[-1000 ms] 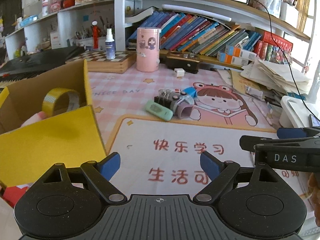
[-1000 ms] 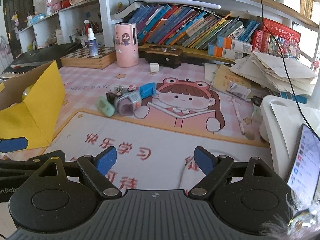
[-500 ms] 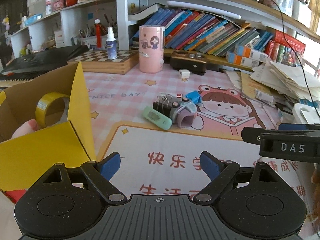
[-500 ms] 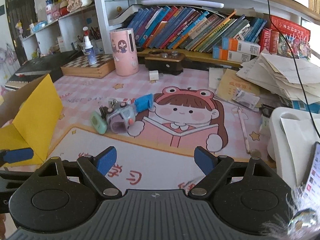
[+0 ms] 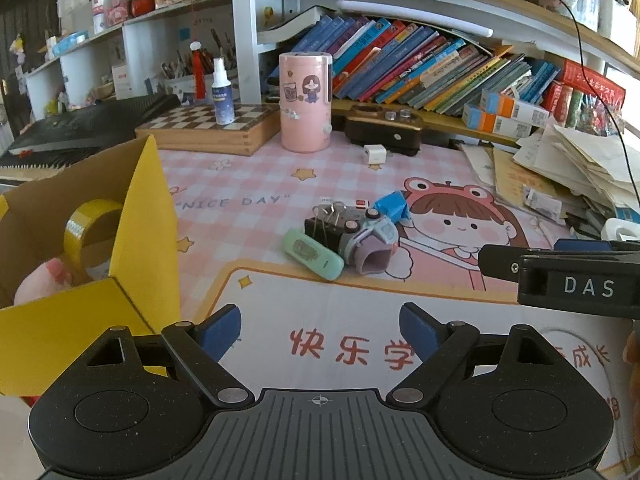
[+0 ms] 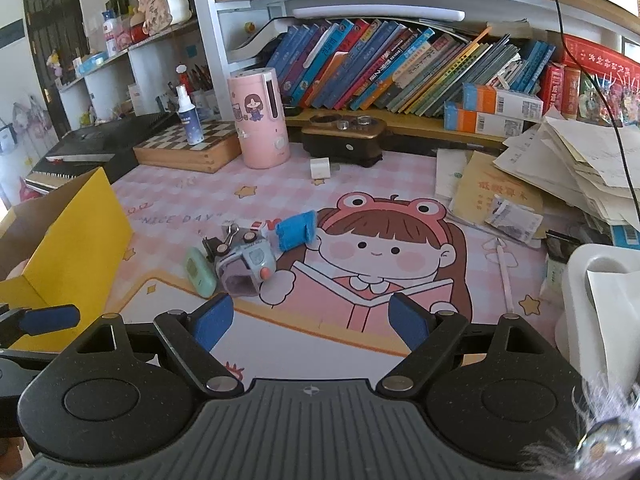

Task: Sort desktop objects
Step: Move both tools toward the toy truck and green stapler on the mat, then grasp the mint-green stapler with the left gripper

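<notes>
left gripper (image 5: pixel 320 330): matte black speckled body, ribbed grey centre plate with crosshair mark, two round side discs, silver pivot screws, blue pads on fingers (image 5: pixel 222 326). right gripper (image 6: pixel 310 322): same build; its side reads "das" in white in the left wrist view.

A yellow box (image 5: pixel 136 216) is being shown beside a pink checked mat (image 5: pixel 248 184). A mint-green case (image 5: pixel 312 254), a blue roll (image 6: pixel 296 230) and a lilac-grey toy (image 5: pixel 370 246), possibly a camera, are being seen on it.
</notes>
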`<state>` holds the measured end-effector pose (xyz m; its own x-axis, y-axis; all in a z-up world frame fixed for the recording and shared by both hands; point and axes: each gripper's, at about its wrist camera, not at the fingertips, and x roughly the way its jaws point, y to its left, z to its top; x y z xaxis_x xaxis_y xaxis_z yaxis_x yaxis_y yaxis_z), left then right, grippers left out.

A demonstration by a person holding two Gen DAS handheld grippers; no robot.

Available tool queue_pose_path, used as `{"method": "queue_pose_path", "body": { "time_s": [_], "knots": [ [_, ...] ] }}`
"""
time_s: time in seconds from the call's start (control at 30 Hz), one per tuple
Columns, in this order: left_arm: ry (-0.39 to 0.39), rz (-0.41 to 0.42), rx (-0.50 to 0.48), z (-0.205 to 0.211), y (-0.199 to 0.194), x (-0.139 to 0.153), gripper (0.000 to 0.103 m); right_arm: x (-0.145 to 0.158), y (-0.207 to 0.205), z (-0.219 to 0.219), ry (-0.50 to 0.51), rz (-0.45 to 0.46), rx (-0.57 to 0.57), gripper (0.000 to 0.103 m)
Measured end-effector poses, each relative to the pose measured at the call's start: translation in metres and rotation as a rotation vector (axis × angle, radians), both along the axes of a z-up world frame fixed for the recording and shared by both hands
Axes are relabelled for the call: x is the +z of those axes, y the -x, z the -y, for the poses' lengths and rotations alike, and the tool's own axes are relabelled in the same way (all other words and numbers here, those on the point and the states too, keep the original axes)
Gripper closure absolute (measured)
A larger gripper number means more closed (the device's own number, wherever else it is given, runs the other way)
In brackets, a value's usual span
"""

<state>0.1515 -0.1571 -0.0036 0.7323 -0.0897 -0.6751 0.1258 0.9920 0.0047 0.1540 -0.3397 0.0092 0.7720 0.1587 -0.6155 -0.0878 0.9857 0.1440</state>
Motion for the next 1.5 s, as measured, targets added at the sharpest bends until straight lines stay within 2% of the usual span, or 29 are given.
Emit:
{"method": "queue_pose_path", "body": {
  "time_s": [0.4, 0.8, 1.33, 1.4, 1.5],
  "knots": [
    [-0.017, -0.017, 0.037, 0.010, -0.019, -0.006, 0.015, -0.004, -0.018, 0.008, -0.024, 0.016, 0.027, 0.019],
    [-0.014, -0.029, 0.031, 0.013, -0.025, -0.009, 0.015, -0.005, -0.022, 0.009, -0.031, 0.005, 0.034, 0.019],
    [0.020, -0.014, 0.029, 0.008, -0.031, -0.012, 0.016, 0.000, -0.010, 0.006, -0.003, 0.021, 0.019, 0.019],
    [0.024, -0.019, 0.017, 0.008, -0.032, -0.013, 0.020, -0.001, -0.009, 0.006, -0.001, 0.015, 0.014, 0.019],
    [0.029, -0.022, 0.016, 0.007, -0.036, -0.016, 0.020, 0.000, -0.007, 0.007, -0.006, 0.015, 0.001, 0.019]
  ]
}}
